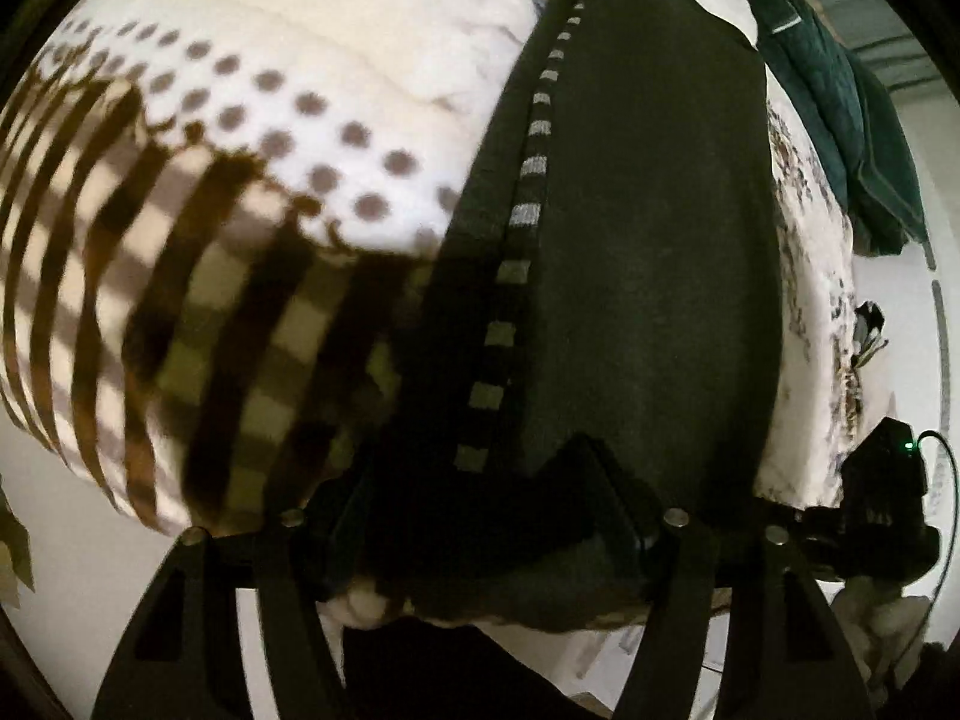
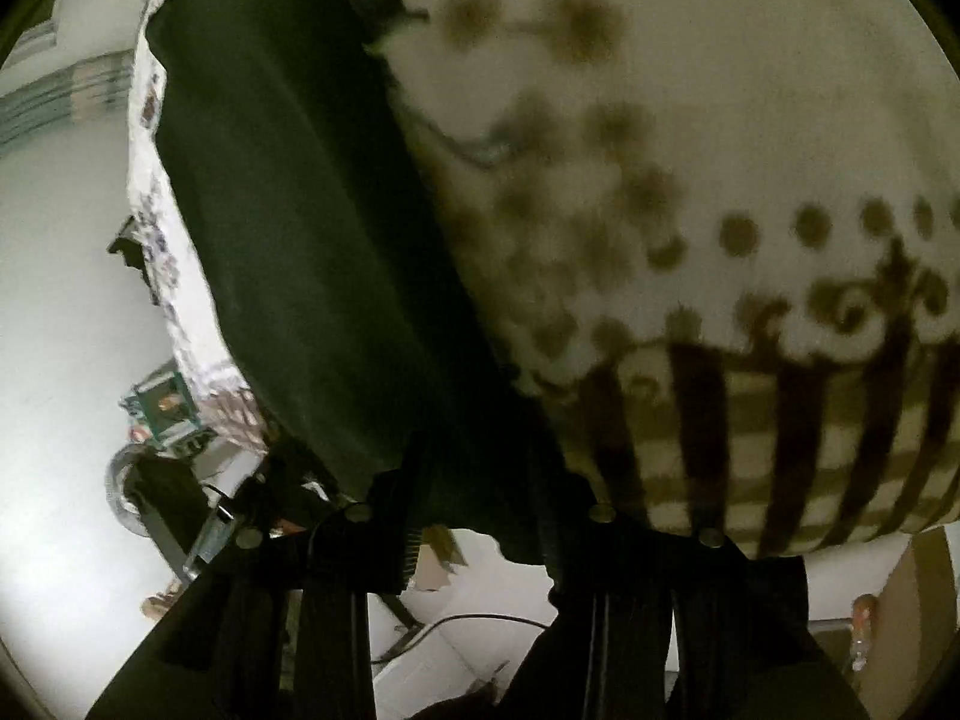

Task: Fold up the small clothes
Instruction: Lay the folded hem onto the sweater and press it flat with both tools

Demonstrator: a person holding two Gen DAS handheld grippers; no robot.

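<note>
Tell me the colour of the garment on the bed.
Black garment, with a grey-checked side stripe; left wrist view shows it best.

**Soft cloth, matt black plastic**

The dark garment [image 1: 648,240] is matt knitted cloth with a strip of grey woven blocks [image 1: 534,168] down one seam. The bed cover [image 1: 312,48] beneath it is soft pale fabric printed with dots and stripes. The left tool [image 1: 480,546] and right tool [image 2: 474,534] are matt black plastic with small dull metal pins [image 1: 677,517].

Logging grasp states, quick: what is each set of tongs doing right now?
Left tongs: closed on the near edge of the dark garment.
Right tongs: closed on the same dark garment.
</note>
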